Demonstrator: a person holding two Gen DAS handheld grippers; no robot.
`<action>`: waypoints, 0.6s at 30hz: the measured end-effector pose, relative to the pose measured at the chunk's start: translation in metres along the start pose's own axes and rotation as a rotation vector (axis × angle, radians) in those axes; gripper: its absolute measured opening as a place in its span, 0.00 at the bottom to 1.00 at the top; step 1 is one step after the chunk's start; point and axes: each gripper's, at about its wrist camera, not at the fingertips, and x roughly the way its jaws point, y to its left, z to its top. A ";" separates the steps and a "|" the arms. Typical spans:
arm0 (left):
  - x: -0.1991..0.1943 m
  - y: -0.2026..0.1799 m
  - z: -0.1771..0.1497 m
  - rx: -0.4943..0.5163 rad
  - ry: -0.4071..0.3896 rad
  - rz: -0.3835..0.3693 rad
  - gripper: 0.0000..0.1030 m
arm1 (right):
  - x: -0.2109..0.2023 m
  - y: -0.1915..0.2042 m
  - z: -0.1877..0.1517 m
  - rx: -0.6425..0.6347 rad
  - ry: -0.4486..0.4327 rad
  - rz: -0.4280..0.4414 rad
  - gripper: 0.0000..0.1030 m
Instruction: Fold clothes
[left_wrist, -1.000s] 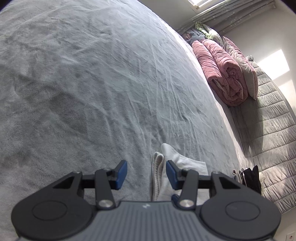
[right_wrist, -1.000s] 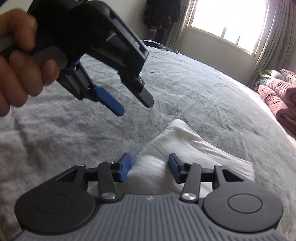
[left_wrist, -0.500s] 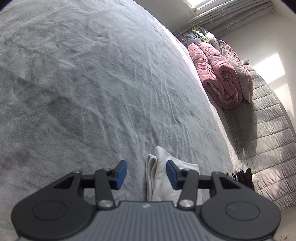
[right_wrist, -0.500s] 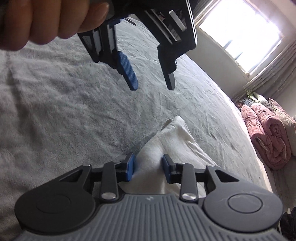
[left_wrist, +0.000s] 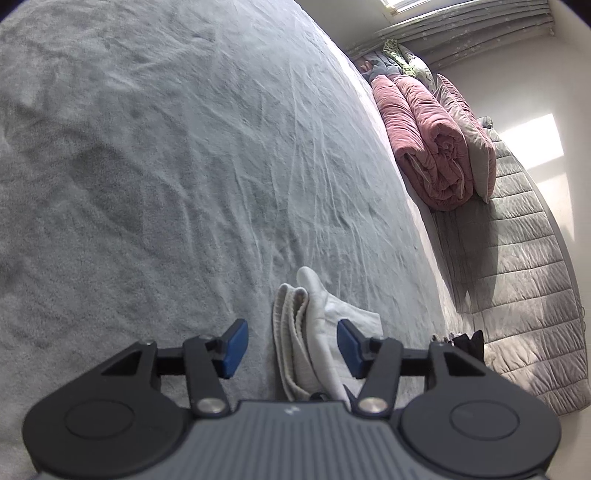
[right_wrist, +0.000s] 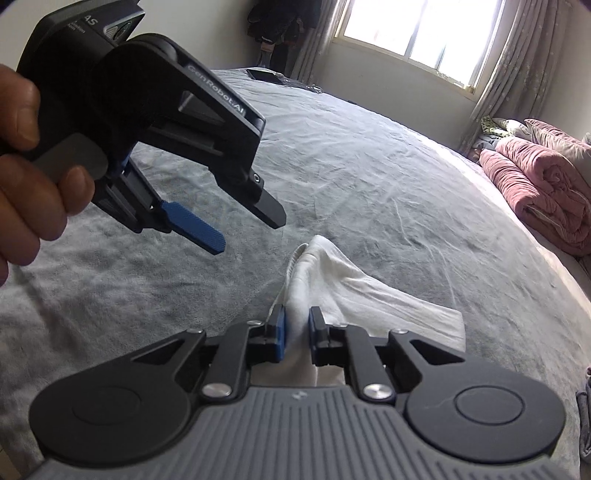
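— What is the right gripper (right_wrist: 295, 338) doing?

— Its blue pads pinch a bunched ridge of the white garment (right_wrist: 354, 291), which lies folded on the grey bedspread (right_wrist: 369, 177), tapering to a point away from the camera.

— And the left gripper (right_wrist: 245, 229)?

— It hangs above the bedspread, tilted down toward the garment's far tip, fingers spread with nothing between them. A bare hand (right_wrist: 29, 177) grips its handle at the frame's left edge.

— From its own camera?

— The left gripper (left_wrist: 291, 347) is spread; the garment (left_wrist: 317, 339) lies below the gap, layered edges showing.

— Anything else?

— A rolled pink quilt (left_wrist: 424, 140) sits along the bed's far edge, below the window (right_wrist: 424, 33).
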 end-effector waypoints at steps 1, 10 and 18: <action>0.001 0.001 -0.001 -0.009 0.004 -0.010 0.54 | 0.000 -0.001 0.000 0.012 -0.004 -0.002 0.13; 0.021 -0.009 -0.019 -0.008 0.061 -0.056 0.61 | -0.007 -0.011 0.000 0.091 -0.039 0.011 0.13; 0.034 -0.004 -0.025 -0.029 0.086 -0.059 0.66 | -0.010 -0.020 0.002 0.116 -0.051 0.039 0.13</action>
